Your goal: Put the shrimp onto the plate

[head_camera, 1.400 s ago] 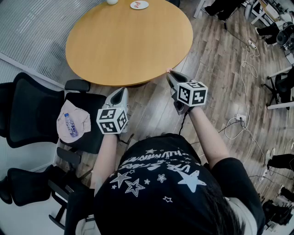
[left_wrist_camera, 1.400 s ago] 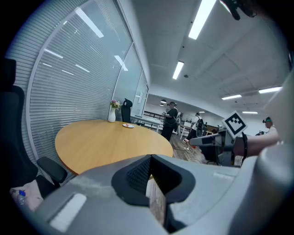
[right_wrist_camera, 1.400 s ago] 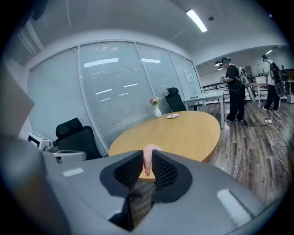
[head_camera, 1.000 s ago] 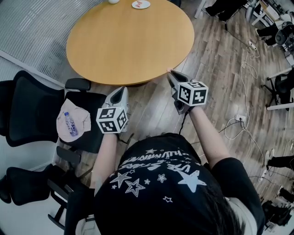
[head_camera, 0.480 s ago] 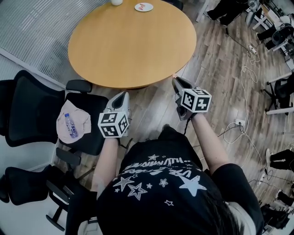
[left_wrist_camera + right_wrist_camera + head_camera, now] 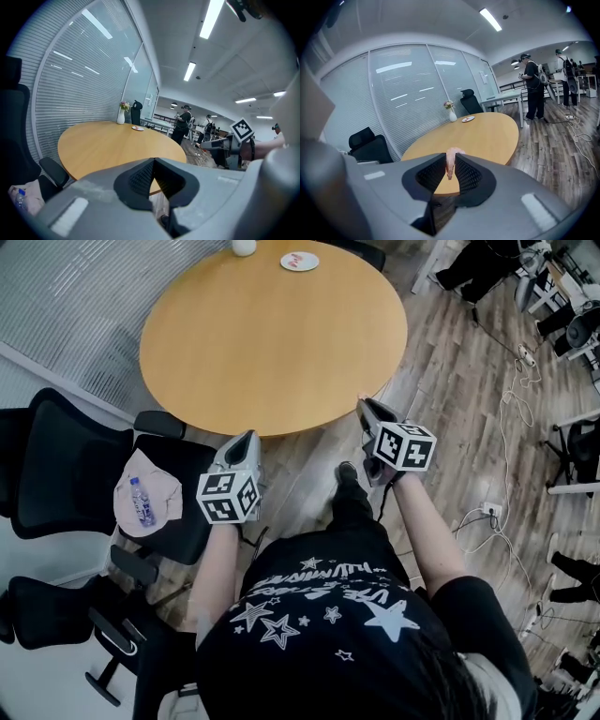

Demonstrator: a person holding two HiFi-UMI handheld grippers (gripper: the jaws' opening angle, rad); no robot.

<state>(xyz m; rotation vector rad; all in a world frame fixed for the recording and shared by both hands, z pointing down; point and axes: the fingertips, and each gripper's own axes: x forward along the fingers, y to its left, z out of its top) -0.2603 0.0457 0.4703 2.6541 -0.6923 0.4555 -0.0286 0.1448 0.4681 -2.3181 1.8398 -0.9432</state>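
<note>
Shrimp (image 6: 450, 166) clamped in right hand-held gripper (image 6: 365, 405) near table (image 6: 272, 334); left hand-held gripper (image 6: 247, 437) closed, empty, held lower.

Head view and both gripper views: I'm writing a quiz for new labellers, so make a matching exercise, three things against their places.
1. shrimp
2. plate
3. water bottle

A. on the cloth on the black chair
B. between the right gripper jaws
C. near the table far edge

Pairs: 1-B, 2-C, 3-A.
</note>
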